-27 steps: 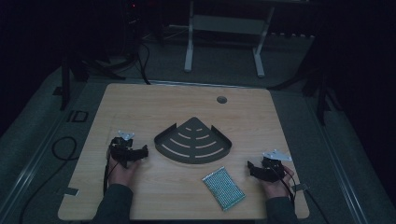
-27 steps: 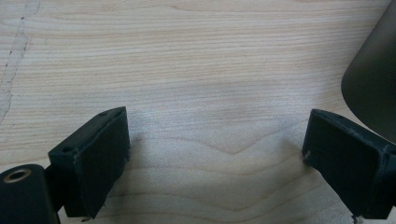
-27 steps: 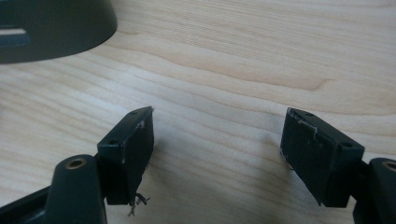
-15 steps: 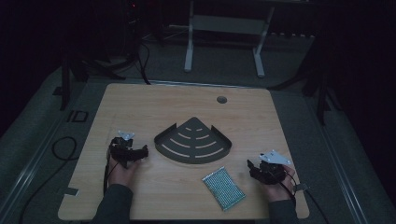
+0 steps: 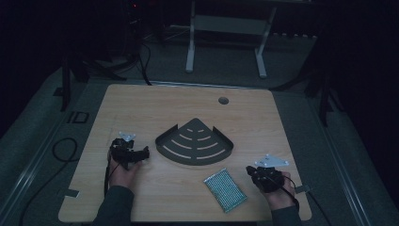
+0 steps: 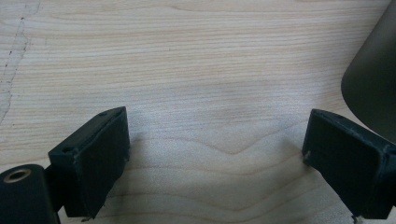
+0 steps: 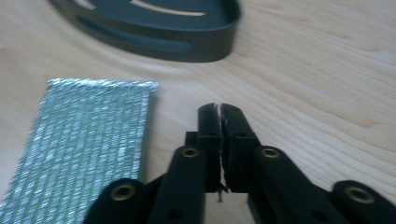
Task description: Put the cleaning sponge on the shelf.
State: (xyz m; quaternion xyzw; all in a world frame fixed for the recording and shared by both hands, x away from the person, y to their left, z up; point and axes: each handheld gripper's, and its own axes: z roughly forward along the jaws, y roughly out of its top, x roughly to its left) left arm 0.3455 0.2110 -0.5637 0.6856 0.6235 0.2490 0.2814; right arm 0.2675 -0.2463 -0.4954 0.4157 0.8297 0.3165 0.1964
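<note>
A dark fan-shaped tray (image 5: 195, 142) with curved slots lies at the middle of the wooden table (image 5: 141, 108). A silvery woven pad (image 5: 225, 189) lies flat near the front edge, right of centre. My left gripper (image 5: 143, 153) rests on the table left of the tray, jaws wide open with bare wood between them; the tray's rounded wall (image 6: 373, 84) shows at the right of the left gripper view. My right gripper (image 5: 249, 170) sits right of the pad, jaws pressed together on nothing. In the right gripper view the pad (image 7: 84, 144) lies just left of the jaws and the tray (image 7: 159, 28) beyond.
A round cable hole (image 5: 223, 100) sits in the table near its far edge. Cables trail off the table's left side to the floor (image 5: 61, 146). A white metal stand (image 5: 226, 33) is behind the table.
The right gripper has shifted slightly toward the front edge of the table. The left gripper has stayed where it was.
</note>
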